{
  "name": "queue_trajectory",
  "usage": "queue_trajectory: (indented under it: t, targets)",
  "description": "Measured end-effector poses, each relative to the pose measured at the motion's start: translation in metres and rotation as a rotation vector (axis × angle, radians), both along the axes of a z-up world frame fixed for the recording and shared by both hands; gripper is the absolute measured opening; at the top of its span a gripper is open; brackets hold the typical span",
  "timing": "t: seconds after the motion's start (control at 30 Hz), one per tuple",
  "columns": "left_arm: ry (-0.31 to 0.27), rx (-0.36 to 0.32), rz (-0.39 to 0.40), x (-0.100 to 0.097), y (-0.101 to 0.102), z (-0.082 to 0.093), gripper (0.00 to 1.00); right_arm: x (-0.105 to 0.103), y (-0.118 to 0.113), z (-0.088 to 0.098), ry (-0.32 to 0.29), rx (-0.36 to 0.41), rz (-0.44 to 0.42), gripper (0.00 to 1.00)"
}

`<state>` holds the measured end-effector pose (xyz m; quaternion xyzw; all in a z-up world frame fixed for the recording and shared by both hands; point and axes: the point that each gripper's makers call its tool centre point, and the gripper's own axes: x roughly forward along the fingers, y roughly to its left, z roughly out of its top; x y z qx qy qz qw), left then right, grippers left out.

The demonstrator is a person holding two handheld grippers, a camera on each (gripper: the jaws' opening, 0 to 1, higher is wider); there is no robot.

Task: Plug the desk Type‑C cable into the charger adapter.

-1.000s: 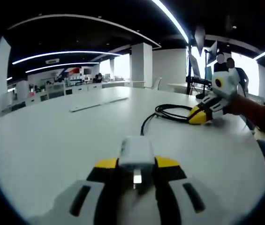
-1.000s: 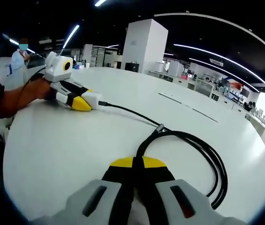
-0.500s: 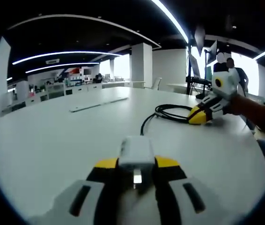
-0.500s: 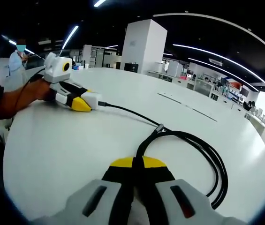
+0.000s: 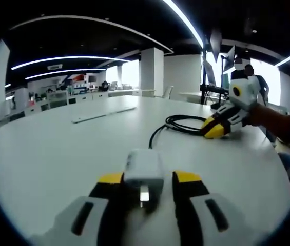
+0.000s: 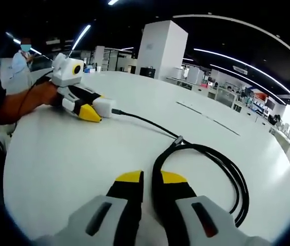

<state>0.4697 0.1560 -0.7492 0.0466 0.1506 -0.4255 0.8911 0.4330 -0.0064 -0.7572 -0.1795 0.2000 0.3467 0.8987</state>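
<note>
On the white desk (image 5: 47, 154), the left gripper (image 5: 143, 180) stands released around the white charger adapter (image 5: 143, 166). Further right, the right gripper (image 6: 147, 179) is slightly parted beside the coiled black Type-C cable (image 6: 221, 166).

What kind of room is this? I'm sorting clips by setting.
Probably a big open-plan office or lab: a broad white table, curved ceiling light strips, a square white column, and rows of desks farther back.

White table (image 5: 47, 148) (pillar (image 6: 162, 48) behind)
</note>
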Motion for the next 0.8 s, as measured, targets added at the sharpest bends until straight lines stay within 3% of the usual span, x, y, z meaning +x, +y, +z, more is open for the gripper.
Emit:
queue_trajectory:
  t: [0.43, 0.8]
  targets:
    - [-0.006, -0.017, -0.015, -0.001, -0.001, 0.003, 0.41, 0.013, -0.015, 0.008, -0.023, -0.002, -0.028, 0.13]
    - [-0.005, 0.018, -0.044, -0.004, -0.007, 0.001, 0.6, 0.002, -0.018, 0.016, -0.035, -0.001, -0.049, 0.25]
